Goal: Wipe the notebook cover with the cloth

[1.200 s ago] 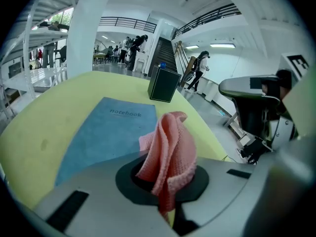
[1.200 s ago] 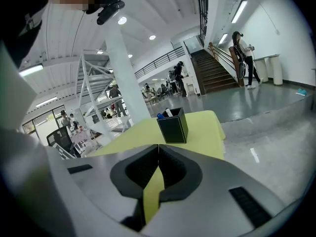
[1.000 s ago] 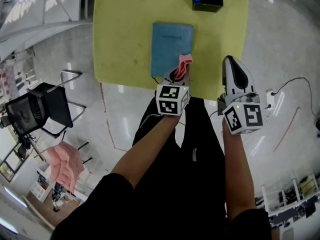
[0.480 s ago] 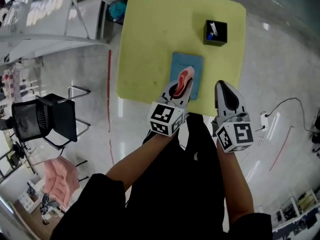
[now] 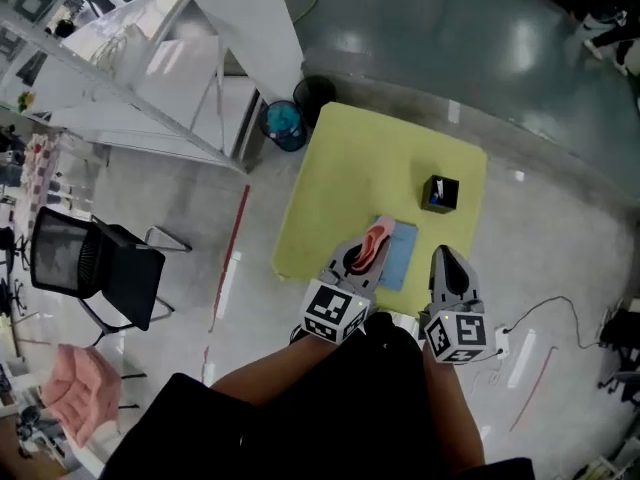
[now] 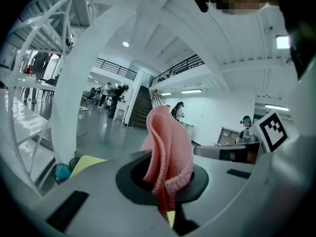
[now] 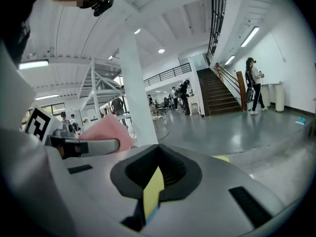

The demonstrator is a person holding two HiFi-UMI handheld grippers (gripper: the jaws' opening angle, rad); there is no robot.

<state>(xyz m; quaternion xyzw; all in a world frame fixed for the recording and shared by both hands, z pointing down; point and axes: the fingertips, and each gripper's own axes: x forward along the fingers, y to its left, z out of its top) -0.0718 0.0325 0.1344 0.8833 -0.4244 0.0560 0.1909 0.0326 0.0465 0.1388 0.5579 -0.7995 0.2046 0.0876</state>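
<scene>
The view from the head has pulled back from half a second ago: the yellow table [image 5: 370, 168] now looks smaller and sits farther off, more floor shows around it, and both grippers have come back toward the person's body.

The left gripper [image 5: 365, 256] has its jaws clamped on the pink cloth [image 5: 377, 240]. In the left gripper view the cloth [image 6: 165, 147] stands up in a loose fold from between the closed jaws of the left gripper [image 6: 165, 194], with the open hall behind it.

The blue notebook [image 5: 402, 256] lies flat on the table near its near edge. From above, the cloth overlaps the notebook's left side; whether it touches the cover cannot be told.

The right gripper [image 5: 445, 258] hangs just beside the notebook's right edge, over the table's near edge. Its jaws are together on nothing, and the right gripper view shows only a thin slit in the right gripper [image 7: 152, 194] through which the table's yellow shows.

A small black box [image 5: 439, 193] stands on the table beyond the notebook, apart from it. A black chair [image 5: 95, 268] stands on the floor well to the left, and a blue bin [image 5: 284, 126] sits by the table's far left corner.
</scene>
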